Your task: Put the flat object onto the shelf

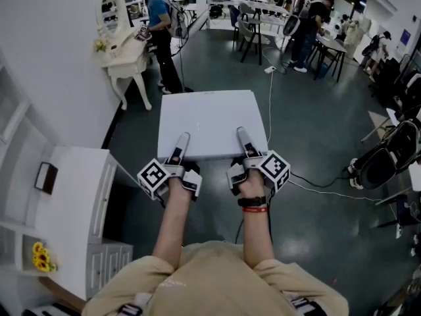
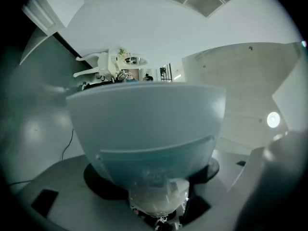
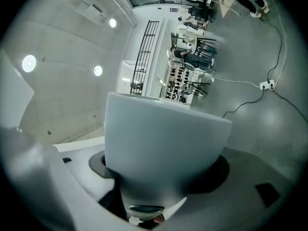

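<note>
Left gripper and right gripper both clamp the one flat white board.

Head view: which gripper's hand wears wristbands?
The right gripper: its wrist has black and red bands; the left gripper's wrist is bare. Both clamp the white board.

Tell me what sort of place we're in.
Likely a large open hall, part showroom, part workspace: a white dressing table with oval mirror by the wall, black chairs and tables with people at the back, a cable trailing over the dark floor.
</note>
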A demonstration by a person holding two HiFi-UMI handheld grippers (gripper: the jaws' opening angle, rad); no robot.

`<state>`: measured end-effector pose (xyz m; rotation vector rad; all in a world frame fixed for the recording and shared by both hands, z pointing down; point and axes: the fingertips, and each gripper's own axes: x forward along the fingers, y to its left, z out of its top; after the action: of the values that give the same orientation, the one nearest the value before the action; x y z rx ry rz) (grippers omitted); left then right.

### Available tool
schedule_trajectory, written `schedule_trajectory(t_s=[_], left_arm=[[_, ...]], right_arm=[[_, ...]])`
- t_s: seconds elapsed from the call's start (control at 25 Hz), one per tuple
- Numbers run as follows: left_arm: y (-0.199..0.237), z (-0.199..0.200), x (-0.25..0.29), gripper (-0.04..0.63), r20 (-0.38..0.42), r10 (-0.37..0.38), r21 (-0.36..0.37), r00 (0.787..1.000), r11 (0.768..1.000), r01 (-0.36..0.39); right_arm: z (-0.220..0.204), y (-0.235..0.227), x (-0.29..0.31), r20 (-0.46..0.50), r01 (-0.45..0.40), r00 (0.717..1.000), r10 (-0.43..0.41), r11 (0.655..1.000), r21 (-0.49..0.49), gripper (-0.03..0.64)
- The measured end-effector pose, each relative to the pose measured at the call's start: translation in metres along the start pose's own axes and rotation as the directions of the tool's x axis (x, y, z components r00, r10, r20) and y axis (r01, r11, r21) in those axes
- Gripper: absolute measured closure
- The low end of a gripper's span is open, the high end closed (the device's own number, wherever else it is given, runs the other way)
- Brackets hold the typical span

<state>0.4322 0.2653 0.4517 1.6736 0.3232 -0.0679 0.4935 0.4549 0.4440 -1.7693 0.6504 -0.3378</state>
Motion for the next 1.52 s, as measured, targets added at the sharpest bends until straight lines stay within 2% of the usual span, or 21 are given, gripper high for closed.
schedule_trajectory(t_s=[0.24, 0.48, 0.68, 0.92, 1.24, 1.52], left_arm=[[-0.001, 0.0, -0.002, 0.254, -0.006, 0.001, -0.014, 1.0, 1.0, -0.001], [0.005, -0.022, -0.002, 0.253, 0.013, 0.014, -0.018, 1.0, 1.0, -0.014], [0.007, -0.046, -0.017, 0.255, 0.065, 0.049, -0.003, 0.997, 0.999, -0.049], [0.004, -0.02, -0.046, 0.255, 0.158, 0.059, 0.006, 0.986, 0.998, -0.06], [0.003, 0.038, -0.105, 0.253, 0.312, 0.093, 0.015, 0.946, 0.995, -0.103], [0.001, 0.111, -0.176, 0.252, 0.459, 0.107, 0.022, 0.882, 0.991, -0.132]], right_arm=[[0.0, 0.004, -0.003, 0.007, 0.018, 1.0, -0.018, 1.0, 0.001, 0.244], [0.014, -0.008, -0.012, -0.015, 0.027, 1.0, -0.026, 1.0, 0.013, 0.241], [0.023, -0.021, -0.025, -0.075, 0.026, 0.997, -0.023, 0.999, 0.035, 0.239], [-0.012, -0.013, -0.008, -0.154, 0.017, 0.988, -0.009, 0.999, 0.051, 0.239], [-0.093, 0.0, 0.026, -0.321, 0.025, 0.947, 0.004, 0.996, 0.085, 0.239], [-0.198, 0.019, 0.057, -0.464, 0.026, 0.886, 0.029, 0.994, 0.11, 0.239]])
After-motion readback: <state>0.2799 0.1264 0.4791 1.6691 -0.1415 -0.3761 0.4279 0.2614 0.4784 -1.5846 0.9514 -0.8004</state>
